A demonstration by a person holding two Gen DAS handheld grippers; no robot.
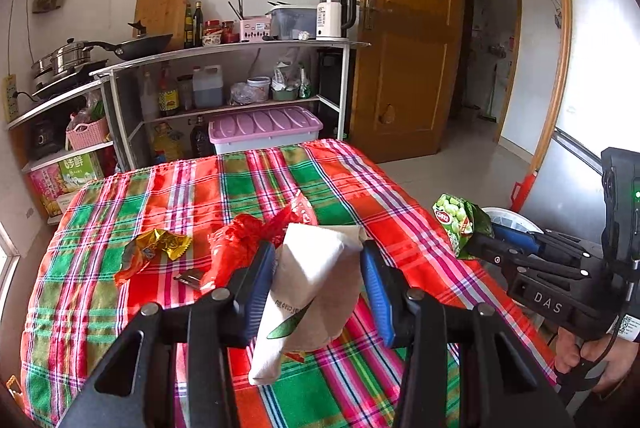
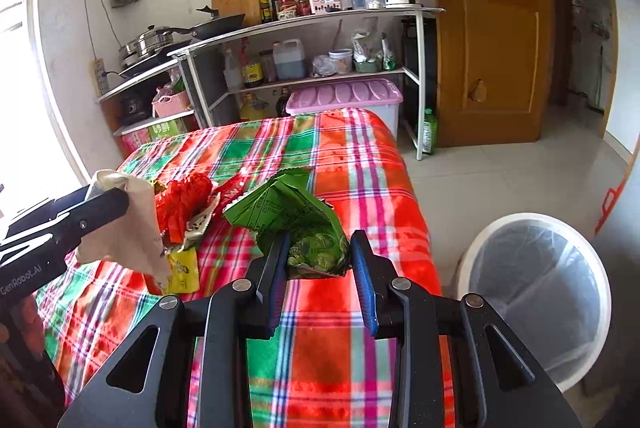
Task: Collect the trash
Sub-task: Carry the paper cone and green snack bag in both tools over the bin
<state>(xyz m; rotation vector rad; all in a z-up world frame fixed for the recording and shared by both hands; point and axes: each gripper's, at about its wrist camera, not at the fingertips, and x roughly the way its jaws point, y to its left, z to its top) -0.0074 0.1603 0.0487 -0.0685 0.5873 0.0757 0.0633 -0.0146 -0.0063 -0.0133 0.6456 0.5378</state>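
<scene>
The left gripper is clamped on a white packet, its blue pads pressing either side of the pack, which hangs tilted above the near part of the table. The right gripper is clamped on a green bag, held over the table's right edge, near its front corner. The bin, lined with a clear bag, stands on the floor just off that same edge, well below both loads.

The step in hand looks like carrying both pieces to the bin. To do it well:

- Keep each grip firm until the load is over the bin's mouth; the green bag is crumpled and light, so a slack jaw would likely let it slip onto the cloth or floor.
- Take the right load first (it is the nearer one), then bring the left across so the two tools do not crowd each other over the rim.
- The white packet hangs long below the pads, so I would lift it clear of the table's edge before swinging it over.
- Lower each piece close to the liner before letting go, since light wrappers drift.

Still lying on the table, around its middle and toward the left edge, are a red wrapper, a gold wrapper and a small dark scrap; these wait for a later pass.
</scene>
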